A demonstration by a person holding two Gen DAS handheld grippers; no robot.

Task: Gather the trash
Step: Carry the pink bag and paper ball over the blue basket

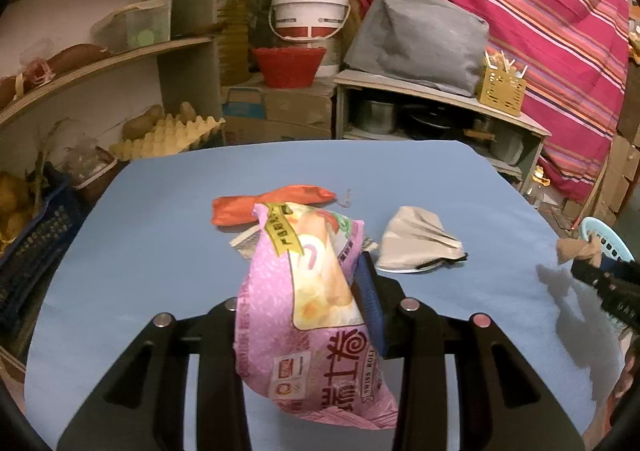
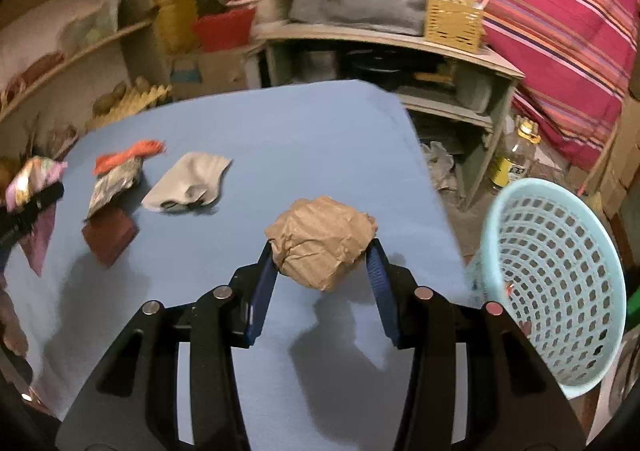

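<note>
Filling the middle of both views, the blue desk [image 2: 280,131] carries most of the litter. At the right edge of the right wrist view stands a pale blue perforated laundry basket [image 2: 560,283], just off the desk's corner. Centre of the left wrist view, the left gripper [image 1: 304,291] pinches a pink Swiss roll snack bag [image 1: 304,315], raised off the desk. Lower centre of the right wrist view, the right gripper [image 2: 322,255] squeezes a crumpled brown paper ball [image 2: 322,247] between its blue pads, above the desk. Left on the desk, at upper left of that view: a grey-white face mask [image 2: 188,183], an orange wrapper [image 2: 132,155] touching a silvery wrapper [image 2: 114,183], and a small dark red piece [image 2: 110,237].
</note>
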